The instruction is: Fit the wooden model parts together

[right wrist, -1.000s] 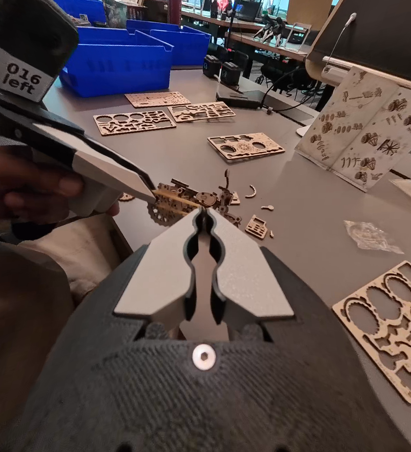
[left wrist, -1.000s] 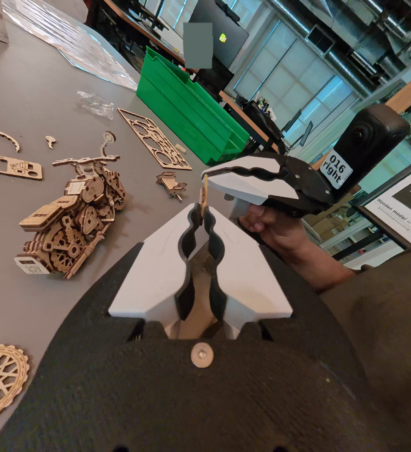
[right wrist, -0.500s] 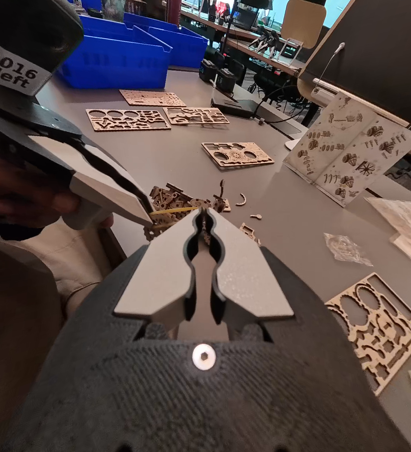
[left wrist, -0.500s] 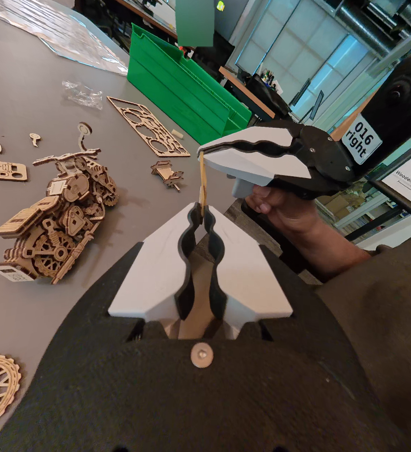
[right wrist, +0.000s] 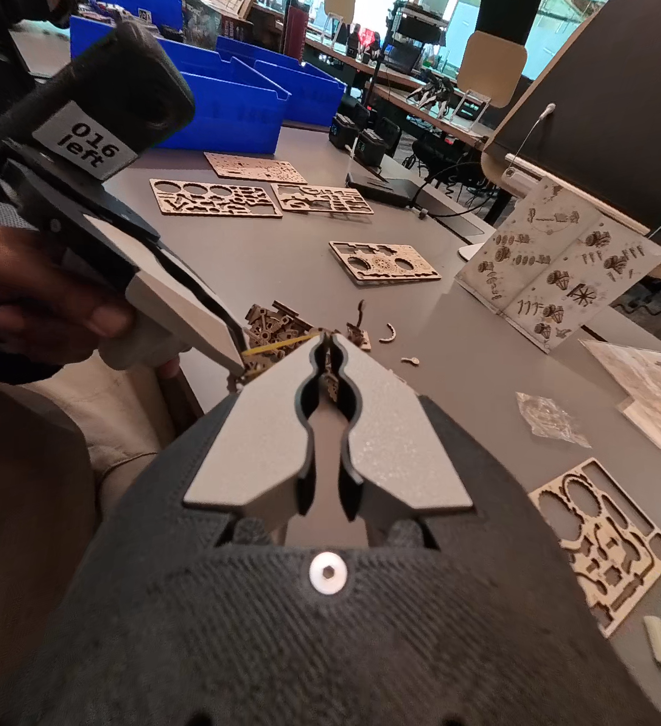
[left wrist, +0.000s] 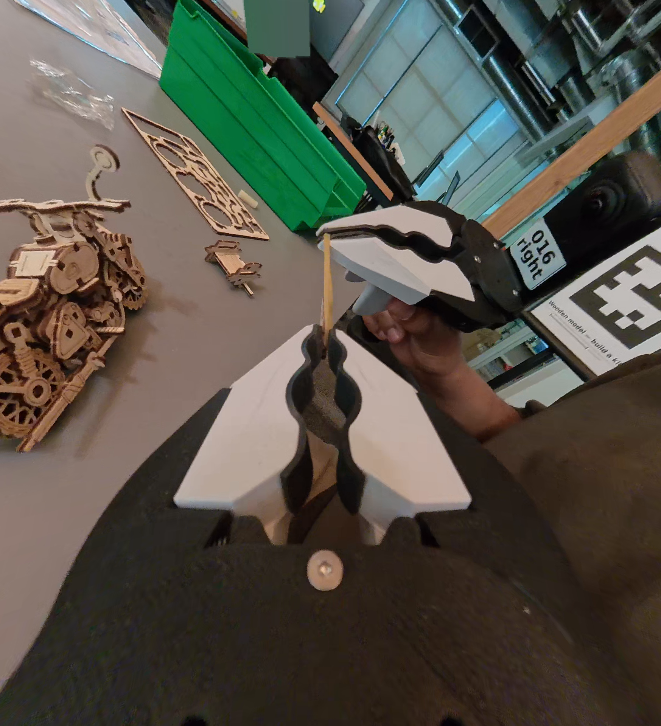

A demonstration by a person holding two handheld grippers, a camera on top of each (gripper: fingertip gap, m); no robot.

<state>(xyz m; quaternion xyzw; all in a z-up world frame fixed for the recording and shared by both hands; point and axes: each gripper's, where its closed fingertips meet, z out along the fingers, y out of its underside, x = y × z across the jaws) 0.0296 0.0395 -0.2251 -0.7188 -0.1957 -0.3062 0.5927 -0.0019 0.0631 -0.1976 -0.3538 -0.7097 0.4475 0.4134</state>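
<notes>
A thin yellow elastic band [left wrist: 327, 286] is stretched taut between my two grippers, above the table's near edge. My left gripper [left wrist: 324, 334] is shut on its lower end. My right gripper [left wrist: 324, 234] is shut on its upper end and held by a hand. In the right wrist view the band [right wrist: 277, 345] runs from my right gripper [right wrist: 326, 337] leftwards to the left gripper [right wrist: 242, 363]. The partly built wooden motorcycle model [left wrist: 45, 314] lies on the grey table [left wrist: 187, 353] to the left; it also shows in the right wrist view [right wrist: 277, 324] behind the band.
A small wooden sub-assembly [left wrist: 232, 265], a punched-out sheet [left wrist: 199, 184] and a green bin [left wrist: 250, 114] lie beyond the model. Blue bins [right wrist: 222, 106], more wooden sheets [right wrist: 214, 202] [right wrist: 383, 261] [right wrist: 604, 538], an instruction sheet [right wrist: 556, 275] and a plastic bag [right wrist: 549, 418] are on the table. One gripper's finger ends stand about 5 cm off the other's.
The two grippers have moved apart and the band between them has stretched longer. Both stay shut on it.
</notes>
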